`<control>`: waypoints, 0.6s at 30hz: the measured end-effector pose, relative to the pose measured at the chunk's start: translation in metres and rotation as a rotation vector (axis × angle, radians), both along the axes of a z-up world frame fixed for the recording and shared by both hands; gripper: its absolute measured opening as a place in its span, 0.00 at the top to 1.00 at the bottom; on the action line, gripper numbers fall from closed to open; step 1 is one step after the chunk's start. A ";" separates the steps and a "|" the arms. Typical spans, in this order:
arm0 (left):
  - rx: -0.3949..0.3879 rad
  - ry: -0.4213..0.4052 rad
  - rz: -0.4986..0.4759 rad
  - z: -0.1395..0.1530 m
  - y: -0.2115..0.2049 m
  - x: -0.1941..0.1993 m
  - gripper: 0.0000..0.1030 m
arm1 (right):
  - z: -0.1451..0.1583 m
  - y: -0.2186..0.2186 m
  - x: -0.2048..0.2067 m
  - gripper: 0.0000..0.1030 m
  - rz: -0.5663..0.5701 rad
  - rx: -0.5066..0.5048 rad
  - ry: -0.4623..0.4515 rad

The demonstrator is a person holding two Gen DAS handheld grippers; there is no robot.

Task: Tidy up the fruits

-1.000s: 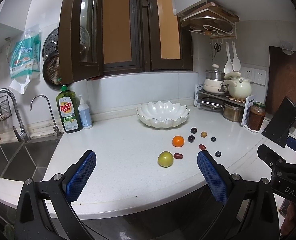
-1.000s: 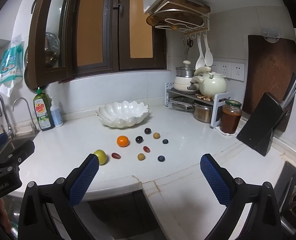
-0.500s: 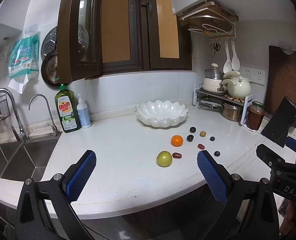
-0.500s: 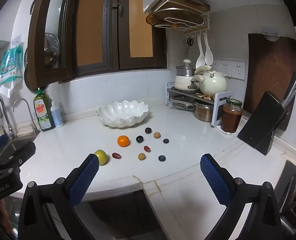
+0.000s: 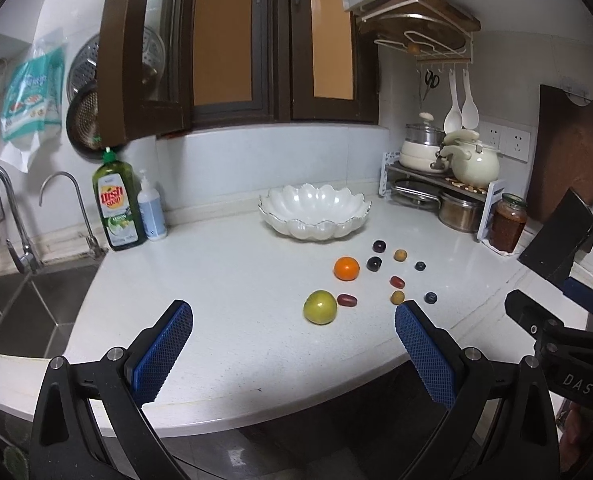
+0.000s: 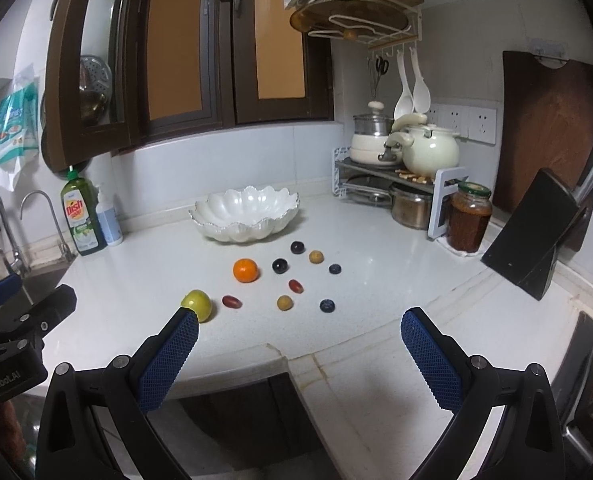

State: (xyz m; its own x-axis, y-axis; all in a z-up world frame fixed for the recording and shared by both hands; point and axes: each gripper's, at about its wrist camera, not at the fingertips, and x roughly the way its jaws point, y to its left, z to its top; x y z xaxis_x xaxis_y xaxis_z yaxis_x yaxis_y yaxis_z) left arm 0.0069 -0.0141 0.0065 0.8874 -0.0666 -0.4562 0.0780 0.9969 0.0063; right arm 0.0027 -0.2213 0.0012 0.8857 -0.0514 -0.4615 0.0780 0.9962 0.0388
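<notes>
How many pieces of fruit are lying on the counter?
10, none in the bowl: green fruit, orange, two red ones, two tan ones, two dark grapes, two blueberries.

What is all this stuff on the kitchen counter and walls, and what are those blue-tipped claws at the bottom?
Bowl: 1, white, scalloped, back of the counter, empty.
Orange: 1, orange, in front of the bowl.
Green fruit: 1, yellow-green, nearest the counter's edge.
Small fruits: 8, dark, red and tan, scattered right of the orange.
Dish soap bottle: 1, green, by the sink.
Pump bottle: 1, pale blue, beside the soap.
Taps: 2, metal, over the sink.
Jar: 1, reddish-brown contents, right of the pot rack.
Teapot: 1, cream, on the rack.
Cutting board: 1, dark wood, on the right wall.
Knife block: 1, black, far right.
Left gripper: 1, black with blue pads, open, empty.
Right gripper: 1, same, open, empty.
</notes>
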 end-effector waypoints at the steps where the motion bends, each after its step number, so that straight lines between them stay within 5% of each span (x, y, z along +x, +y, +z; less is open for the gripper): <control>1: 0.004 0.003 0.000 -0.001 -0.001 0.002 0.00 | -0.001 0.000 0.002 0.00 0.000 0.002 0.006; 18: 0.059 0.121 -0.060 -0.032 -0.014 0.076 0.00 | -0.027 -0.003 0.072 0.04 -0.012 0.003 0.102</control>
